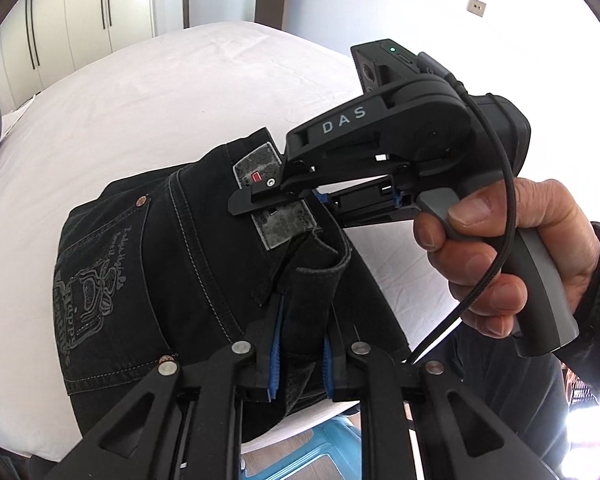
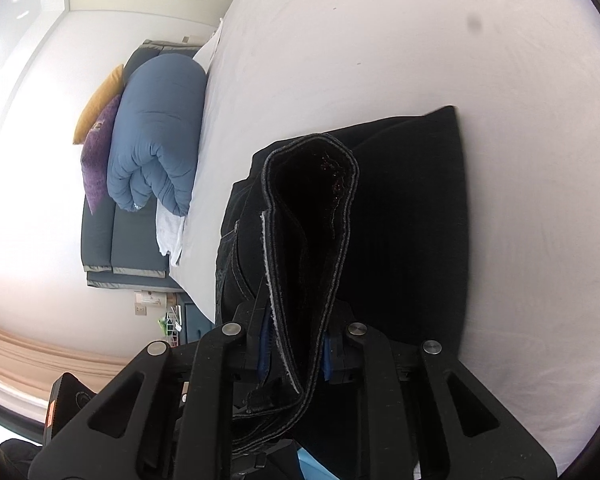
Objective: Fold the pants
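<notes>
While you are looking through the left wrist camera, your left claw (image 1: 299, 354) is clamping a raised fold of the black pants (image 1: 148, 264), its blue pads (image 1: 275, 354) pressing the cloth from both sides. The pants are lying in a folded stack near the bed's (image 1: 140, 92) near edge, with part of the stack hanging over that edge; a back pocket with pale stitching and a grey waistband patch are facing up. Your right hand (image 1: 512, 256) is squeezing the trigger of the other tool, and the right claw (image 1: 256, 200) is reaching in from the right, its tip sitting over the waistband patch. From here you cannot tell what it is gripping. A blue stool (image 1: 332, 440) is showing below the bed's edge.

Through the right wrist camera, your right claw (image 2: 296, 350) is closing on a thick band of the pants (image 2: 400, 208), a hemmed strip standing up between the two fingers (image 2: 342, 344) with the pads against the cloth. The rest of the pants is lying flat on the white bed (image 2: 420, 40) beyond the claw, near its edge. A rolled blue duvet (image 2: 156, 136), a purple cushion (image 2: 98, 152) and a yellow one are resting at the bed's far end.
</notes>
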`<state>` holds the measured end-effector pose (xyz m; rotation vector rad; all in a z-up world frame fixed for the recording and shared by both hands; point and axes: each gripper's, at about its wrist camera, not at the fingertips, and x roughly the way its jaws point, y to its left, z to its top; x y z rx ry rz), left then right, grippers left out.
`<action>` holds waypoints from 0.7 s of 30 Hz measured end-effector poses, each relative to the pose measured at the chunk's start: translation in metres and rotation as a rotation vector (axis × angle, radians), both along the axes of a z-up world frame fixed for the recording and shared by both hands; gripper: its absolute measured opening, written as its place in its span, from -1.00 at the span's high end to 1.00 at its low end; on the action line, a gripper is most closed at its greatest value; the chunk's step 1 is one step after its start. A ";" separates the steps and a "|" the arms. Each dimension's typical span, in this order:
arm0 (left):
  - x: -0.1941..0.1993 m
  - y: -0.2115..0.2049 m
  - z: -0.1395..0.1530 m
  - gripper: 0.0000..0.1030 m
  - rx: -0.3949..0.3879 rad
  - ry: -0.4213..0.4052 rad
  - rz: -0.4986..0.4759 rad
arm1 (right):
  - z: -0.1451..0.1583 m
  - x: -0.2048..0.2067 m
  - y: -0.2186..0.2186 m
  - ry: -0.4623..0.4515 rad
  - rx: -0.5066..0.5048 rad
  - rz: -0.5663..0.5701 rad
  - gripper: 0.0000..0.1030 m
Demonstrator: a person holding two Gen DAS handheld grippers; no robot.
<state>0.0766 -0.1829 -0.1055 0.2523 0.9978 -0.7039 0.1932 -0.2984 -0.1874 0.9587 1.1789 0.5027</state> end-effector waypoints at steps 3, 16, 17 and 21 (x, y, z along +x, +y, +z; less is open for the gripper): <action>-0.001 -0.005 0.001 0.68 0.012 -0.011 -0.030 | 0.000 -0.007 -0.012 -0.009 -0.009 -0.018 0.69; 0.014 0.021 -0.007 -0.36 -0.077 0.118 -0.037 | -0.020 -0.028 -0.050 0.017 -0.018 -0.066 0.59; 0.017 0.033 0.000 -0.53 -0.084 0.111 -0.016 | -0.016 -0.029 -0.055 0.008 -0.035 -0.072 0.51; 0.037 0.080 0.025 -0.55 -0.137 0.090 0.059 | 0.011 -0.039 -0.090 -0.023 -0.130 -0.199 -0.47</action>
